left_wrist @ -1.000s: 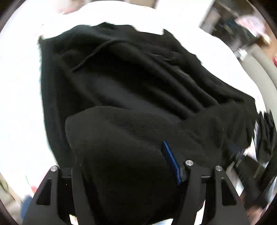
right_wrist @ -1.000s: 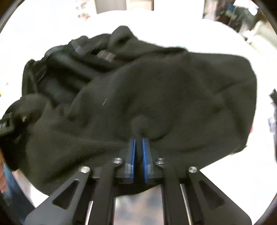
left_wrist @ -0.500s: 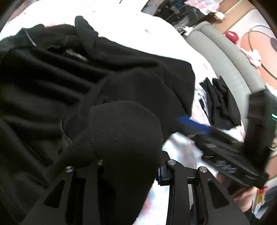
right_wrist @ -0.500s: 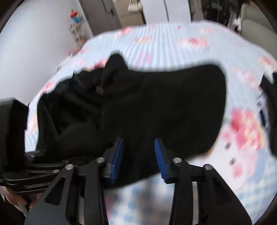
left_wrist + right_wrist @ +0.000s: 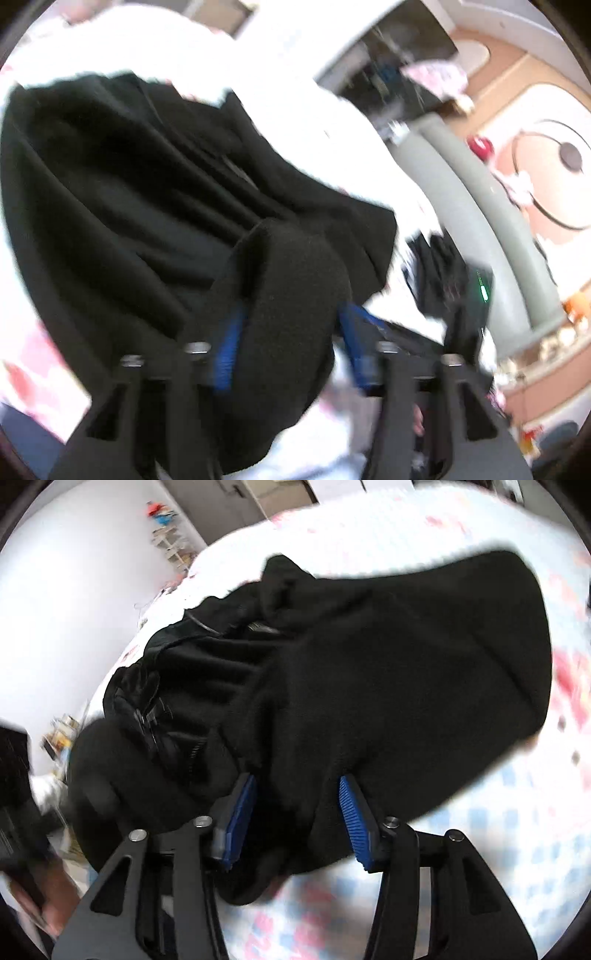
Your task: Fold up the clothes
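Left wrist view: our left tongs (image 5: 288, 343) opening around black fleece (image 5: 129, 192) fold; right tongs (image 5: 295, 812) opening, fleece between.

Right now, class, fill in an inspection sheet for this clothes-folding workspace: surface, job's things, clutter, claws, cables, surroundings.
Surface: bed cover, white with pink and blue print.
Job's things: black fleece garment, bunched and part folded on the cover.
Clutter: second dark garment lying beside it.
Claws: left claw opening, fleece fold between its pads; right claw opening, fleece edge between its pads.
Cables: nothing seen.
Surroundings: grey padded bed frame, white wall, blurred shelves.
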Action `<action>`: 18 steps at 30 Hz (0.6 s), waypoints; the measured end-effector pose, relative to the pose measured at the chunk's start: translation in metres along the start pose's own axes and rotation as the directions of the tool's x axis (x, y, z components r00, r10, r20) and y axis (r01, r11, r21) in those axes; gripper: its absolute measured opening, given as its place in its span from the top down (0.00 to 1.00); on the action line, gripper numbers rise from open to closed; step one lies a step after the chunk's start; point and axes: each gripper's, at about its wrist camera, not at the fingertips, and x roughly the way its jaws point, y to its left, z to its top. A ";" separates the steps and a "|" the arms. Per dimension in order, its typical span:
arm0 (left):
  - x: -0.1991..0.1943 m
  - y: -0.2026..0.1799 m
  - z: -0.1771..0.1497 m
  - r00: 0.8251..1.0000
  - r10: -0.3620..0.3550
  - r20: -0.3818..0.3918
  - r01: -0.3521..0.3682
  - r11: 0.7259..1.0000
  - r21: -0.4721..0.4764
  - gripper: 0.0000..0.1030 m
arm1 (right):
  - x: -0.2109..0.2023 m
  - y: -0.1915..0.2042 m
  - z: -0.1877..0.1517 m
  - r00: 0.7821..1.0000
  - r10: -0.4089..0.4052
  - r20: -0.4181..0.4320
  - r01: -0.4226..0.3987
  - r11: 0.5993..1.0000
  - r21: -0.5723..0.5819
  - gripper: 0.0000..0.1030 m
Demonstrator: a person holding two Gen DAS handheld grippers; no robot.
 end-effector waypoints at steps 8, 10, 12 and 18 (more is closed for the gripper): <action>0.030 0.042 -0.034 0.988 0.047 -0.147 -0.061 0.994 -0.094 0.16 | -0.004 0.009 -0.004 0.995 0.094 -0.017 -0.094 0.995 0.020 0.24; 0.032 0.041 -0.049 0.986 0.004 -0.165 -0.023 0.993 -0.113 0.26 | -0.002 0.009 -0.002 0.999 0.052 -0.015 -0.052 0.999 0.012 0.24; 0.028 0.028 -0.060 0.987 -0.004 -0.162 -0.007 0.998 -0.068 0.32 | -0.006 0.001 -0.003 0.997 0.069 -0.030 -0.068 0.997 0.033 0.24; 0.028 0.002 -0.093 0.980 -0.072 -0.186 0.072 0.997 -0.006 0.39 | 0.000 -0.017 -0.006 0.976 0.195 -0.096 -0.189 0.980 0.067 0.18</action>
